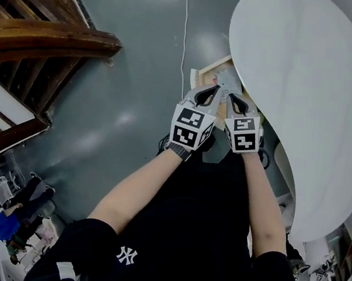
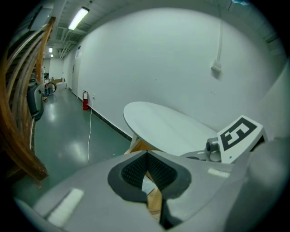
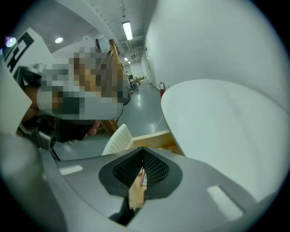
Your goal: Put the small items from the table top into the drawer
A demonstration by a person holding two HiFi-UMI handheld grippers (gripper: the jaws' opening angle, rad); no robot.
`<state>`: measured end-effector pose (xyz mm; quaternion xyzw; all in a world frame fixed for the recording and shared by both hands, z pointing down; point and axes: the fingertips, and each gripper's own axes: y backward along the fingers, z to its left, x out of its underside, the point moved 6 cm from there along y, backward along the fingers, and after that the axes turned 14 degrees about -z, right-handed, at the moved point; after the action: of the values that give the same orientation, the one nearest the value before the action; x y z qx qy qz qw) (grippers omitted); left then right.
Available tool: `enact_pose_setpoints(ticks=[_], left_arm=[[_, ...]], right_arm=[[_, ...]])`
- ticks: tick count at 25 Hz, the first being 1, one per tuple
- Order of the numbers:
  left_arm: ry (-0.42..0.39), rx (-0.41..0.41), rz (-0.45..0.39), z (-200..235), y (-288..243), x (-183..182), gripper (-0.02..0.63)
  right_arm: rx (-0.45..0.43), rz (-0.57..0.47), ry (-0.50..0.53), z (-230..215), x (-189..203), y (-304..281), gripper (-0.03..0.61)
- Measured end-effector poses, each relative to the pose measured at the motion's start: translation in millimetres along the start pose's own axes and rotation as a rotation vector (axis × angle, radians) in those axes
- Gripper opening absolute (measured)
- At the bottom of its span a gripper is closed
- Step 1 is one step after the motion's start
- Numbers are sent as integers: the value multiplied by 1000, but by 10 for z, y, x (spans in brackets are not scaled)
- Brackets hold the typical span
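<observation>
Two grippers side by side: my left gripper (image 1: 214, 90) and right gripper (image 1: 232, 96), jaws pressed together on both, nothing visibly pinched. Open drawer (image 1: 210, 66) directly ahead of both tips, close. Table top (image 1: 301, 90) off right gripper's outer side, no small items showing.

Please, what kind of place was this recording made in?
Probably an office or lab hall, not a home: a glossy grey floor, strip ceiling lights and a red fire extinguisher.
</observation>
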<state>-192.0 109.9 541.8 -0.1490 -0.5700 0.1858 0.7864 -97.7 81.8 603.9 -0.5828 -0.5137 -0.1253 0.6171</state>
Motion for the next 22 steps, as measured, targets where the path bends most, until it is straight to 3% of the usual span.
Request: enact_pose_setpoints(ticks=[12,22], left_arm=[[-24,79,-69,-341,292,-666,2],[-59,173,-207,-570,538,-1465,2]], right_arm=[[40,-171,-34,81,-952,677,25],[120,-406,-36,77,-1821,1352,25]])
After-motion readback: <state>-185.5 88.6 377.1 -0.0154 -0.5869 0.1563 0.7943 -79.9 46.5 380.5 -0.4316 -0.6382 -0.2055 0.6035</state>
